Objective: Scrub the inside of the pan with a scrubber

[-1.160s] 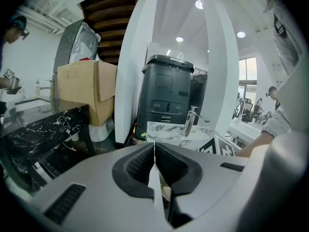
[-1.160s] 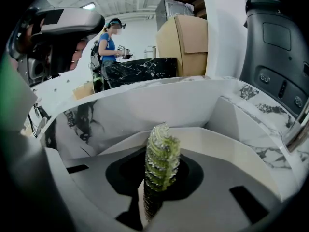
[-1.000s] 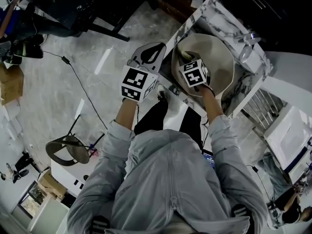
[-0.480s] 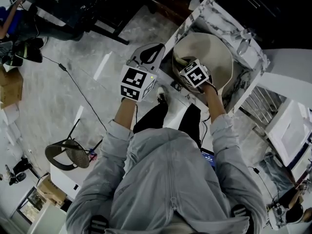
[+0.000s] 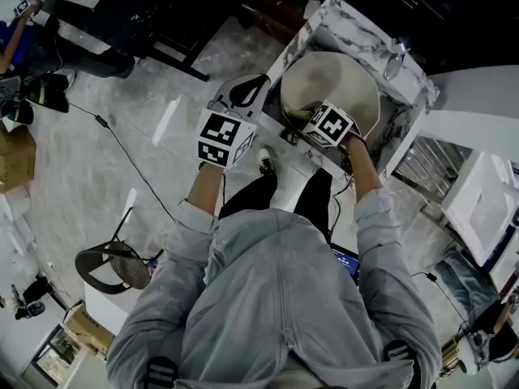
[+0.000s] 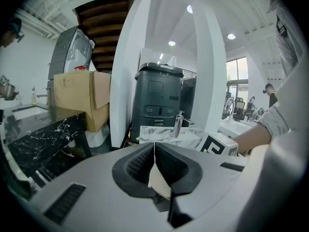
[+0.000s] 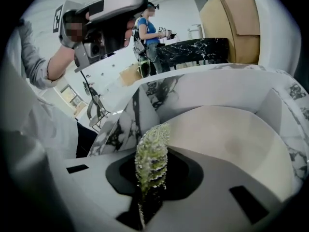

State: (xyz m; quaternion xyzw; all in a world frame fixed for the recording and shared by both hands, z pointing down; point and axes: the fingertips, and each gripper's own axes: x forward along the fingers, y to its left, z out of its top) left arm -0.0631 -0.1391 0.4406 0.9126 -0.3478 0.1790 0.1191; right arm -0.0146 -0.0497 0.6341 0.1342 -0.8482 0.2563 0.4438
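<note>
**Over the sink, scrubber clamped at the pan's near edge**

At the marble sink (image 5: 357, 24), a wide beige pan (image 5: 336, 83) fills most of the basin, its inside facing up. A faucet (image 5: 395, 59) stands on the far rim.

The right claw (image 7: 152, 170) is closed on a green scrubber (image 7: 153, 146). The pad stands on edge between the jaws, beaded with small bubbles, and its tip sticks out past them. In the right gripper view the tip lies over the pan's left near rim, where the beige inside meets the veined sink wall. Whether the pad touches the pan cannot be told. From the head view this claw's marker cube (image 5: 328, 126) sits over the pan's near edge, with the person's sleeve reaching in from below.

The left claw (image 6: 154, 151) is held off to the left of the sink, apart from the pan. Its jaws meet at the tips. A beige patch shows through the gap below the tips, and what it is cannot be made out. Its view looks across at the sink, the faucet and the right claw's cube.

Behind the sink in the left gripper view stand a dark bin (image 6: 159, 98) and a cardboard box (image 6: 79, 98). A chair (image 5: 109, 258) stands on the pale floor behind the person, and a cable (image 5: 130, 148) trails across it.
</note>
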